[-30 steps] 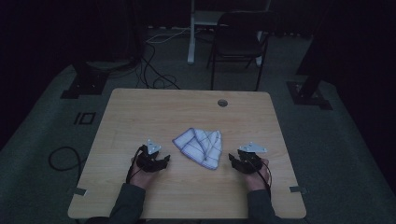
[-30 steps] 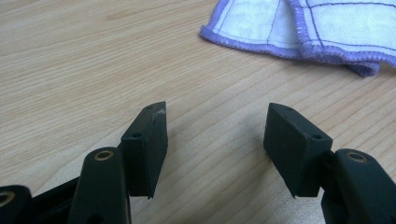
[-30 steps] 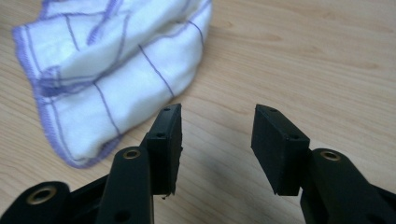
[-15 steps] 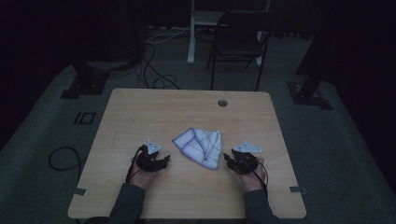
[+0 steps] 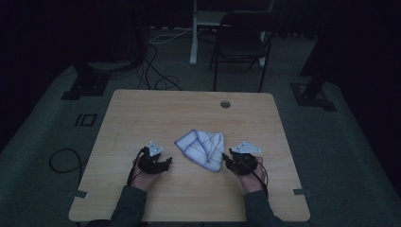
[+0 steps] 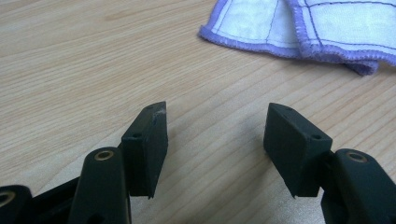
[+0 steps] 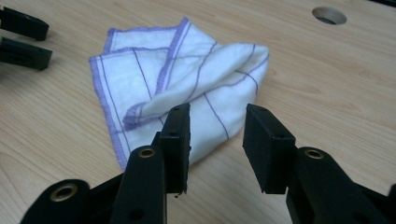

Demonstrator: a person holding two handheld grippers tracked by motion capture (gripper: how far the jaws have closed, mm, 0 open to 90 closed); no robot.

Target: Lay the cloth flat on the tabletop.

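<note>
A white cloth (image 5: pixel 202 149) with purple-stitched hems and a thin purple grid lies crumpled near the middle of my wooden table (image 5: pixel 142 109), between my 2 hand-held grippers. It is loosely folded over itself: in my right gripper view, 2 hemmed layers lie stacked flat at the cloth's (image 7: pixel 187 88) left side, while a soft ridge of fabric rises across the middle and runs toward a rounded fold at the right. The weave looks like thin dishcloth cotton, and the lower corner tapers to a point just ahead of my jaws.

My right gripper (image 7: pixel 217 123) sits at that near corner, its jaws partly apart and just now closing in, with the corner of the cloth showing in the gap ahead of them; the pads do not press on it. From above, this right gripper (image 5: pixel 231 160) is just beside the cloth's right-hand edge.

My left gripper (image 6: pixel 217 133) rests low over bare wood with its jaws spread wide and nothing between them. The cloth's (image 6: pixel 299 28) purple hem lies a little way ahead of it. A round cable hole (image 5: pixel 225 104) sits near the table's far edge.
</note>
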